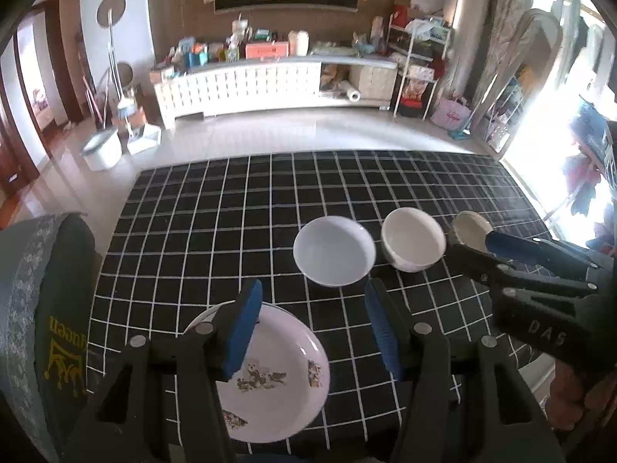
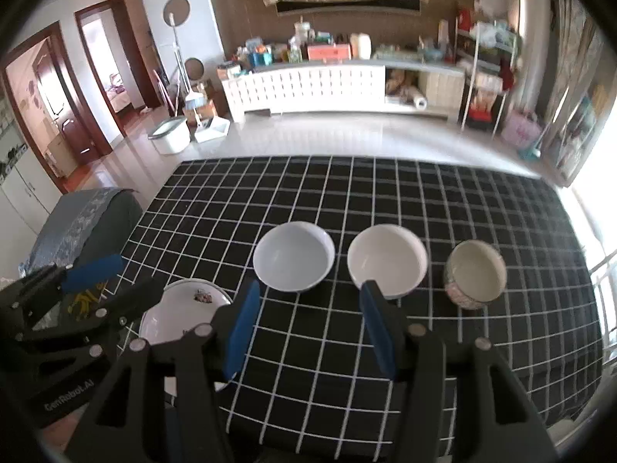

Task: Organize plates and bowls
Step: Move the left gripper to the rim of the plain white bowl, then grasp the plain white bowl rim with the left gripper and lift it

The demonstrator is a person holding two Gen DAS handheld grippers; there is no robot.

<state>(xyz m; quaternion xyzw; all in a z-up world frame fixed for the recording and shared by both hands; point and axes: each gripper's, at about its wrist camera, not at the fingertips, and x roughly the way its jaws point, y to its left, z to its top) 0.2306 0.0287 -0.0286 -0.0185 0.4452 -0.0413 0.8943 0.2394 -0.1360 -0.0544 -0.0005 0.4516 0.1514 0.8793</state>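
On a black checked tablecloth (image 1: 200,223) lie a flowered white plate (image 1: 277,378) at the near left, a shallow white bowl (image 1: 333,250), a deeper white bowl (image 1: 412,245) and a small patterned bowl (image 2: 475,274) in a row. My left gripper (image 1: 308,328) is open and empty, its left finger above the plate. My right gripper (image 2: 308,328) is open and empty in front of the two white bowls. In the left wrist view the right gripper's fingers (image 1: 513,249) partly hide the small bowl (image 1: 468,227). The plate (image 2: 181,308) shows in the right wrist view beside the left gripper (image 2: 98,281).
A grey-covered chair (image 1: 42,308) stands at the table's left edge. Beyond the table's far edge are a tiled floor, a white low cabinet (image 1: 246,85) with clutter, a white bucket (image 1: 102,148) and shelves (image 1: 416,61).
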